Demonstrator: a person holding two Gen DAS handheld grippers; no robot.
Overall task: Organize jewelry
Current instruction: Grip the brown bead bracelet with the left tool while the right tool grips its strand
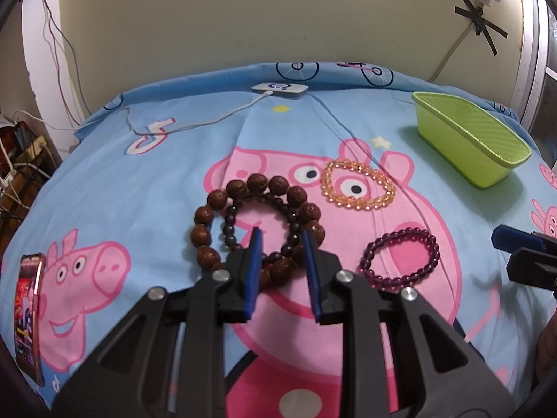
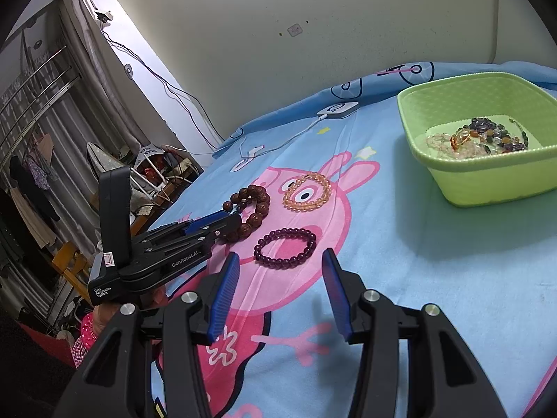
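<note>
Left black hand-held gripper (image 1: 282, 240) with ribbed blue pads, jaws parted, gripping nothing, poised over chunky brown wooden-bead bracelet (image 1: 222, 205); right gripper (image 2: 280, 261) spread, empty; soft blue cartoon-pig bedsheet (image 2: 435, 278); glossy green plastic basin (image 2: 487, 181) of mixed beads; purple glass-bead bracelet (image 2: 285, 248); amber bead bracelet (image 2: 307, 191)

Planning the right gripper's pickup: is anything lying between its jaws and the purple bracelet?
Nothing visible. Only bare bedsheet separates the open right gripper from the purple bracelet; the left gripper sits off beside it.

Four bracelets (image 1: 358, 184) on sheet, one green basket (image 1: 470, 139), one phone (image 1: 29, 313), two grippers (image 1: 282, 244)
</note>
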